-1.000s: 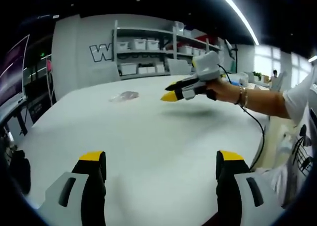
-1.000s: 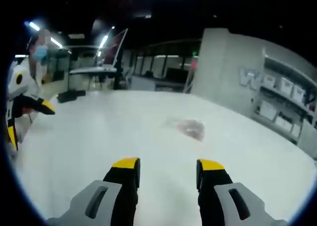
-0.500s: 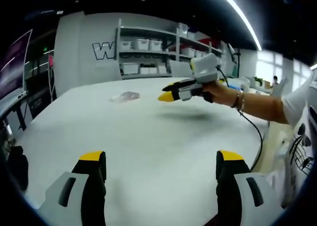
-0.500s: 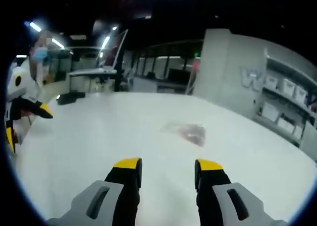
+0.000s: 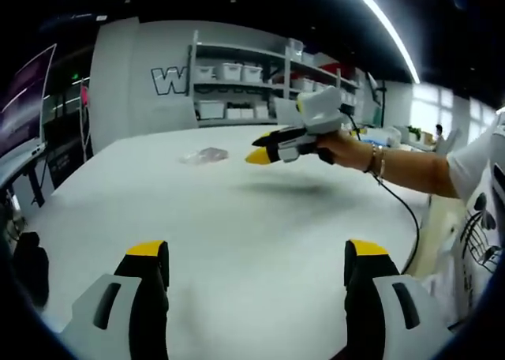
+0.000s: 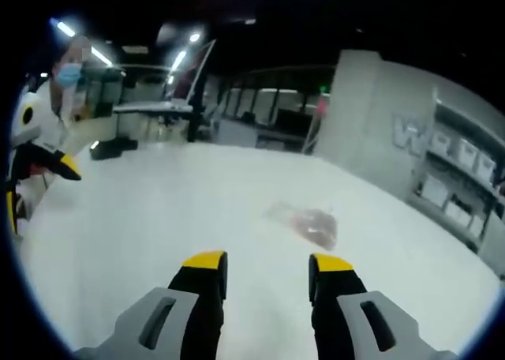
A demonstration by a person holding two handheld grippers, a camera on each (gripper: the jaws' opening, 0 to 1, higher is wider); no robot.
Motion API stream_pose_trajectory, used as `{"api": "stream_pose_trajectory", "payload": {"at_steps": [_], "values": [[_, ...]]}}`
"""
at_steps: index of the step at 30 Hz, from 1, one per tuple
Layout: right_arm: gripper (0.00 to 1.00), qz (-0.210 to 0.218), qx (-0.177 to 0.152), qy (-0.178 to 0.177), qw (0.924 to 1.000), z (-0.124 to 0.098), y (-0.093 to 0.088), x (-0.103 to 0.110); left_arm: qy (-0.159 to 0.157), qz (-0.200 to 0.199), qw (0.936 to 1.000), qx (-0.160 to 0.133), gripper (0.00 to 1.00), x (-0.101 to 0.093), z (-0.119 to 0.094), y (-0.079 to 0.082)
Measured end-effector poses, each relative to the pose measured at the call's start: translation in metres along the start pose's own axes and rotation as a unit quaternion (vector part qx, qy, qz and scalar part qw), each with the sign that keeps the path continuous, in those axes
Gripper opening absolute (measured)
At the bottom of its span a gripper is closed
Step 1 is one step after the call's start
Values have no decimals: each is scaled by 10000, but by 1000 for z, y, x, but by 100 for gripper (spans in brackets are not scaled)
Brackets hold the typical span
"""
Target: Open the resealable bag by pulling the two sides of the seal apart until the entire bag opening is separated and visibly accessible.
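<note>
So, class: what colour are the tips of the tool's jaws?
Yellow, on black jaws, clearest on the right tool in the right gripper view.

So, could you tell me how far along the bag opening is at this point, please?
Nothing looks done: the small clear plastic resealable bag lies flat and untouched on the white table. In hand, the right gripper is open, aimed at the bag from a distance. The left gripper is open too. Reaching, gripping both seal sides and pulling apart all remain.

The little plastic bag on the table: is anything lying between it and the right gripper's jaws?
Nothing: in the right gripper view, bare white table runs from the open right gripper to the resealable bag.
</note>
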State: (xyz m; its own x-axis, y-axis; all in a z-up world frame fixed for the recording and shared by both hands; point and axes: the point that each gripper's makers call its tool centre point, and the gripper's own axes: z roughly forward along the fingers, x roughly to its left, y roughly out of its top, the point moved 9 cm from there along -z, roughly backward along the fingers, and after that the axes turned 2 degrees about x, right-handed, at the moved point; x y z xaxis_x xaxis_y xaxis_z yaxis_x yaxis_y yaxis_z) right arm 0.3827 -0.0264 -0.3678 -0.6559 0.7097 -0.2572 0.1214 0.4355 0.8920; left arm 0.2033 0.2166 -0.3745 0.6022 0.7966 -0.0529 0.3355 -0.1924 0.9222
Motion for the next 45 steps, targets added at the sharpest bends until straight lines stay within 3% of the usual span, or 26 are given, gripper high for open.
{"api": "stream_pose_trajectory", "payload": {"at_steps": [20, 45], "values": [[37, 1, 90, 61, 9999, 28, 2, -23, 55, -42, 10000, -18, 91, 7, 5, 5], [33, -304, 185, 153, 9992, 65, 9, -38, 143, -154, 9998, 15, 91, 22, 9, 5]]}}
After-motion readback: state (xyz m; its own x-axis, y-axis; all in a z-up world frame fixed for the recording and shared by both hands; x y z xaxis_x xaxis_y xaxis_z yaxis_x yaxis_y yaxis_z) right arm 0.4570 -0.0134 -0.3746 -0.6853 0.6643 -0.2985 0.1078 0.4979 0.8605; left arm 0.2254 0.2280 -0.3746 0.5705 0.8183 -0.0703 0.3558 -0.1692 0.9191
